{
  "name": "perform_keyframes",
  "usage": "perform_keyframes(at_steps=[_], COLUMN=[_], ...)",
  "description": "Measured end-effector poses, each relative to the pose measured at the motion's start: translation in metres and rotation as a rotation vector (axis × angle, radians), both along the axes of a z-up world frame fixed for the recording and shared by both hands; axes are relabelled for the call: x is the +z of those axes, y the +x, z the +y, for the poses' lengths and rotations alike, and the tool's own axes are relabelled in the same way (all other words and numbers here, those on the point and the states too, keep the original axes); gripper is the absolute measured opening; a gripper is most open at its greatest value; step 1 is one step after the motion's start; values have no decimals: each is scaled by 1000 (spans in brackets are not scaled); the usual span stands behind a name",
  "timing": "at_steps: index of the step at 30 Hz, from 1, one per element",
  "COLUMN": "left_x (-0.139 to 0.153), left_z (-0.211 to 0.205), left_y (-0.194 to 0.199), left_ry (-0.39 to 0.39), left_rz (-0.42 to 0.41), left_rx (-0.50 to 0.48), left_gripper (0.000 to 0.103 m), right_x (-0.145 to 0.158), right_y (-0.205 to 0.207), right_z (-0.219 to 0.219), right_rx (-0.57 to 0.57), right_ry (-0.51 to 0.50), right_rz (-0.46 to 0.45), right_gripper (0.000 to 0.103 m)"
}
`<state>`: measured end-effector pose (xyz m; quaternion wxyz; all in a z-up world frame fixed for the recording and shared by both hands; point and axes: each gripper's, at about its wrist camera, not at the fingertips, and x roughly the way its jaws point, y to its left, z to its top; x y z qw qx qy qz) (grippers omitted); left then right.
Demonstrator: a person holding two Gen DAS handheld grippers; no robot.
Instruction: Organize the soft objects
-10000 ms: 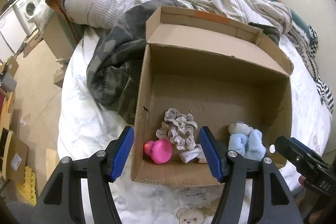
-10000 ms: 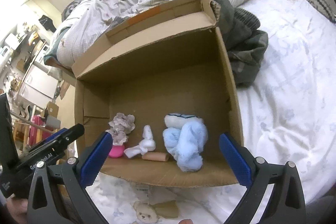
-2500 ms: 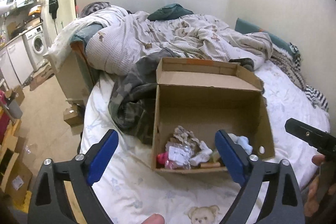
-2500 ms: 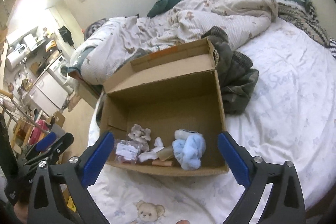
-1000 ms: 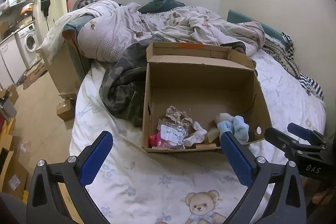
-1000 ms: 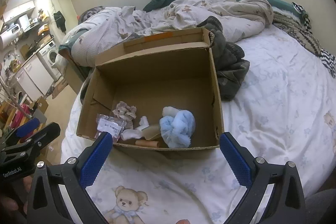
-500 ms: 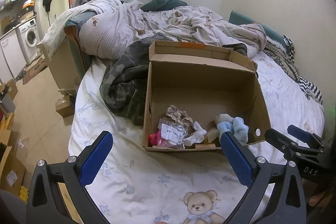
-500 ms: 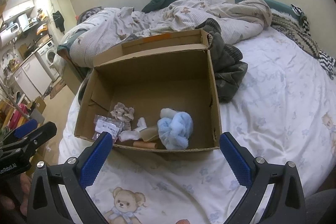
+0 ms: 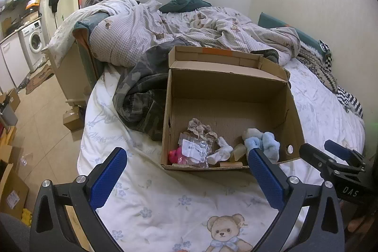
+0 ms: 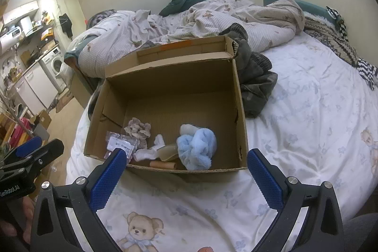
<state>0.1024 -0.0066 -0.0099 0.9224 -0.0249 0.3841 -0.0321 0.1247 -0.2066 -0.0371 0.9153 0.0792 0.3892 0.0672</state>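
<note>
- Both grippers are hanging back above the sheet (image 9: 153,200), at the 6 o'clock side of the box (image 9: 293,110).
- Left gripper (image 9: 186,171): fingers sitting wide apart, gripping nothing.
- Right gripper (image 10: 186,169): fingers likewise spread wide, nothing between them.
- The soft things are all lying along the box's near wall: pink toy (image 9: 175,154) at 8 o'clock under a clear bag (image 9: 194,150), scrunchie (image 9: 200,130) just behind, white sock (image 9: 221,151) in the middle, blue socks (image 9: 262,145) towards 4 o'clock.
- A tan tube (image 10: 163,165) is resting against the near wall, beside the white sock.
- Judging from this, nothing loose is showing on the sheet, so the sorting is looking finished or close to it.
- If another piece is to be taken, coming straight down over the near wall looks best; the pile is crowded, so closing on one item's raised fold should avoid dragging its neighbour.
- The bag is slippery-looking, so pinching its top edge seems safer.
- Writing: "DAS" is reading on the other gripper's body in the left view; "GenRobot.AI", partly cut off, in the right view.
- The bag's white label is carrying print too small to read.
</note>
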Motion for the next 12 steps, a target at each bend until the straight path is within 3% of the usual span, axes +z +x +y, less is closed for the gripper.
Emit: perform_keyframes(at_steps=[12], left_x=[0], left_z=[-1], left_y=[0], left_ry=[-20], left_rz=[5], left_rx=[1], left_gripper=[102], right_x=[1], right_y=[1], right_z=[1], right_rx=[5], right_ry=[-3], right_rz=[-6], right_gripper=[103])
